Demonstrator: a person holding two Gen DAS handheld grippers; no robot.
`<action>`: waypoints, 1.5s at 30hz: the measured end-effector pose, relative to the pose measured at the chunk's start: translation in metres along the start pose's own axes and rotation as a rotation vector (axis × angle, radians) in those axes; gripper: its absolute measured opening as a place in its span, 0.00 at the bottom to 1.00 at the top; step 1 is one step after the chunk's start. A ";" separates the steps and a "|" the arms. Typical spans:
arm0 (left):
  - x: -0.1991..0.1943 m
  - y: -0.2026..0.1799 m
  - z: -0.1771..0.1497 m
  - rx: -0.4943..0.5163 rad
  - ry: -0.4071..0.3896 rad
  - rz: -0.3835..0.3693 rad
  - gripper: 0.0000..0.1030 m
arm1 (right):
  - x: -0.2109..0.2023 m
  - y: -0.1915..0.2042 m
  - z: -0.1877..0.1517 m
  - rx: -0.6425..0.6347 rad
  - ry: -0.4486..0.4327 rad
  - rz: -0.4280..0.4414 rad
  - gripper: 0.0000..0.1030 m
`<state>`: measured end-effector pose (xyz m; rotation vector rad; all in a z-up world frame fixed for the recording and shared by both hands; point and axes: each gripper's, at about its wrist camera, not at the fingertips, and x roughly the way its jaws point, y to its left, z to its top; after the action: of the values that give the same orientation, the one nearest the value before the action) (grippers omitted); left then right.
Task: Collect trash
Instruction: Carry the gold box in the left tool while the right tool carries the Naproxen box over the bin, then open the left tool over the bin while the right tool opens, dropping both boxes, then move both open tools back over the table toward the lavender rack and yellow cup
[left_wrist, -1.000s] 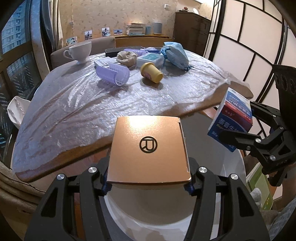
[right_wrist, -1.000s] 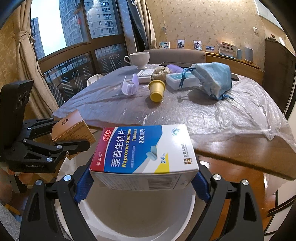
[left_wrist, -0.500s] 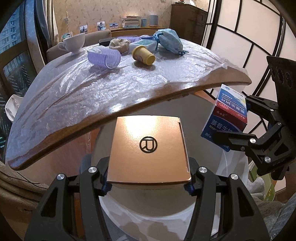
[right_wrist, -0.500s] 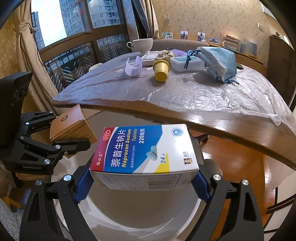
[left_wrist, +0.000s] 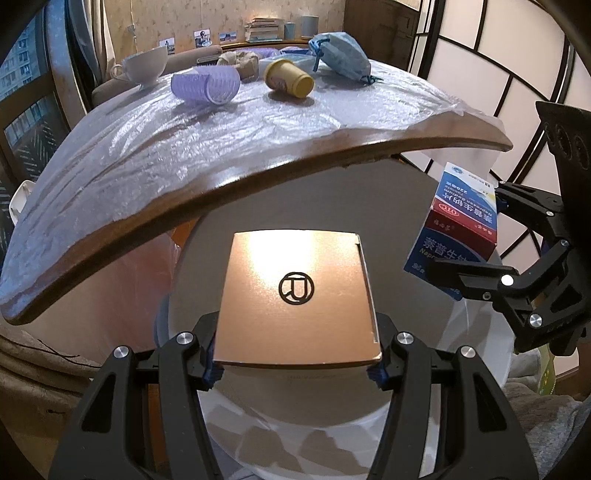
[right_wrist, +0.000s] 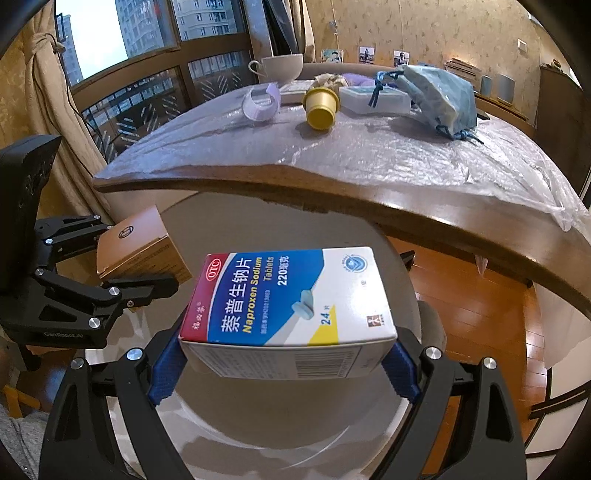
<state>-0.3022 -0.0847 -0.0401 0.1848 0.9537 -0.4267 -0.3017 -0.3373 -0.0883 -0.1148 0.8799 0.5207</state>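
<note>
- The wooden table (left_wrist: 280, 166), its curved near edge bare below a crinkled clear plastic sheet (left_wrist: 155, 140), overhangs a round white bin (left_wrist: 476, 354).
- The bin's open mouth lies clear under both boxes.
- The left hand-held gripper (left_wrist: 295, 354) pinches a flat, glossy copper box (left_wrist: 295, 295) below the table's near edge.
- The right hand-held gripper (right_wrist: 284, 365) clamps a blocky cardboard medicine box (right_wrist: 288, 306) just beside it.
- A yellow paper cup (left_wrist: 288, 77) lies tipped near the table's far edge.
</note>
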 end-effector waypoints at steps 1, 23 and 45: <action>0.001 0.000 0.000 0.000 0.002 0.000 0.58 | 0.001 0.000 -0.001 0.001 0.004 0.000 0.85; 0.029 0.003 -0.001 -0.001 0.072 0.010 0.58 | 0.017 -0.001 -0.003 0.015 0.060 -0.020 0.85; 0.022 -0.003 0.005 0.022 0.015 0.027 0.78 | 0.003 0.001 0.004 0.035 -0.023 -0.037 0.93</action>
<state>-0.2886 -0.0950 -0.0558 0.2206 0.9601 -0.4110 -0.2981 -0.3340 -0.0875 -0.0929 0.8621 0.4709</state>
